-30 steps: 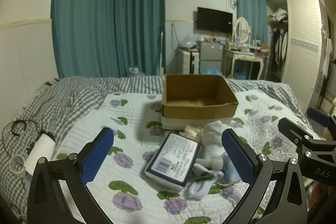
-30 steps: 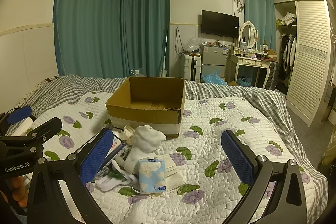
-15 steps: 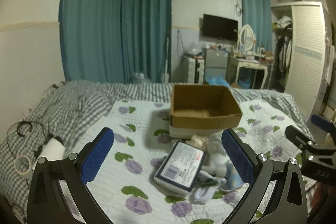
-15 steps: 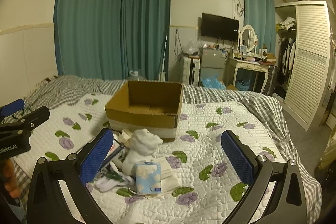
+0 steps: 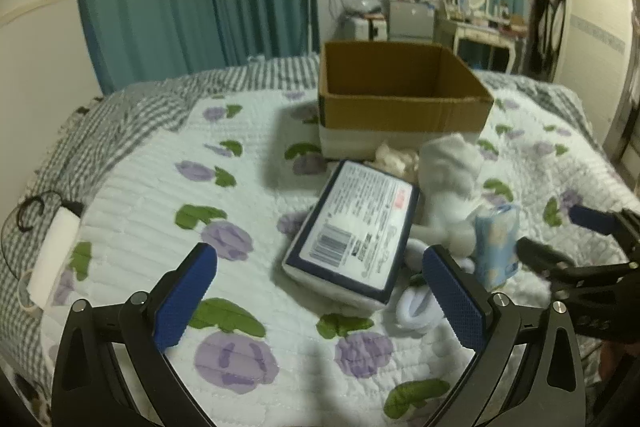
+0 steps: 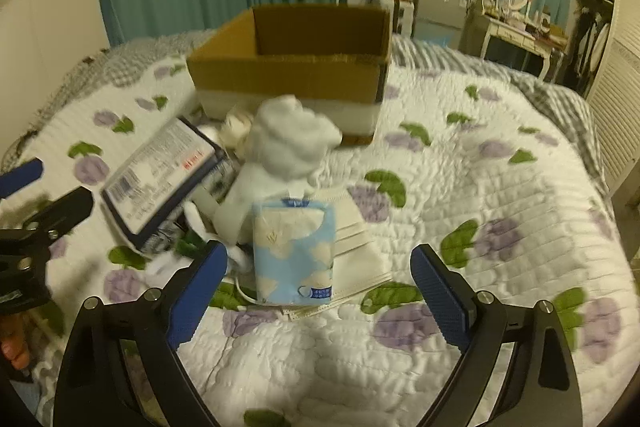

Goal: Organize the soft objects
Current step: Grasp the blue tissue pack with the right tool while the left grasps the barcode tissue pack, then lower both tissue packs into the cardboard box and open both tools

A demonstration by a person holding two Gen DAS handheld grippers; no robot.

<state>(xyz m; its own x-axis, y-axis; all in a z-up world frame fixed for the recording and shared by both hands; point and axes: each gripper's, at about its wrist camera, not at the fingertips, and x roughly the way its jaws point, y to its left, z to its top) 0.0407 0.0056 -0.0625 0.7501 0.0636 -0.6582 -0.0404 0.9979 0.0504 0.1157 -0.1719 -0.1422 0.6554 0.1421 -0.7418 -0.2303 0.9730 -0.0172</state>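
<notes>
Bedspread [image 6: 460, 187], floral quilted | cardboard box [image 6: 288, 67], open, upper centre | soft pile just below it: white plush [image 6: 288, 147], blue tissue pack [image 6: 294, 251] on face masks [image 6: 356, 247], navy wipes pack [image 5: 352, 227] centre | right gripper [image 6: 318, 291]: jaws wide, just been narrowing, nothing between | left gripper [image 5: 320, 295]: jaws wide, empty.
</notes>
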